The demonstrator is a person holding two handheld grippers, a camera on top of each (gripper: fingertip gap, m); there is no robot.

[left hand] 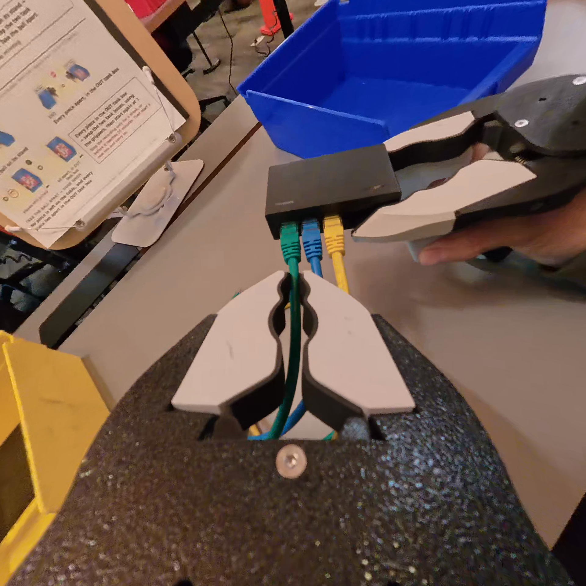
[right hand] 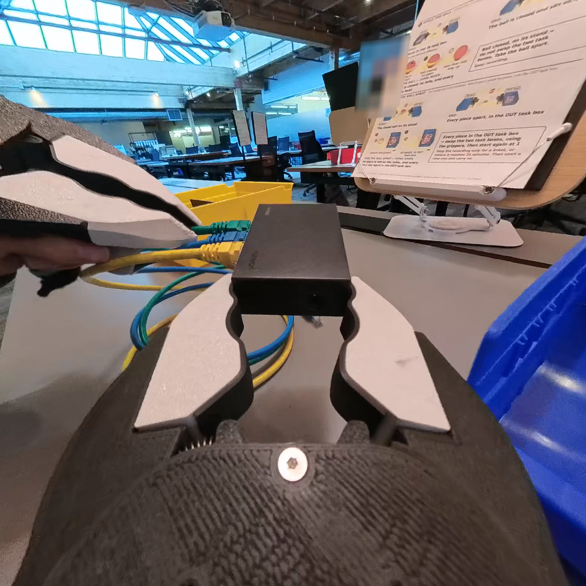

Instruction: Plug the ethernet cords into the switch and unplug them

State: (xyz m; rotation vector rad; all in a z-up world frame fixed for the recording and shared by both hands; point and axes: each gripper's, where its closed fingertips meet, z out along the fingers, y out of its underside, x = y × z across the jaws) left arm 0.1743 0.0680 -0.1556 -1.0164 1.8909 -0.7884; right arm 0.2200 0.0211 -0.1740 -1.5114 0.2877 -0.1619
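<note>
A black switch (left hand: 329, 180) sits on the grey table with green (left hand: 290, 237), blue (left hand: 312, 236) and yellow (left hand: 334, 234) ethernet plugs side by side in its front ports. My left gripper (left hand: 293, 280) is shut on the green cord (left hand: 293, 317) just behind its plug. My right gripper (right hand: 291, 293) is shut on the short end of the switch (right hand: 295, 247). In the right wrist view the left gripper (right hand: 196, 229) comes in from the left at the green plug (right hand: 228, 226). The slack cords (right hand: 272, 352) loop on the table under the switch.
A blue bin (left hand: 396, 73) stands right behind the switch and shows at the right of the right wrist view (right hand: 539, 364). A yellow bin (left hand: 38, 412) is at the near left. An instruction sheet on a stand (left hand: 79, 133) is at the table's far left edge.
</note>
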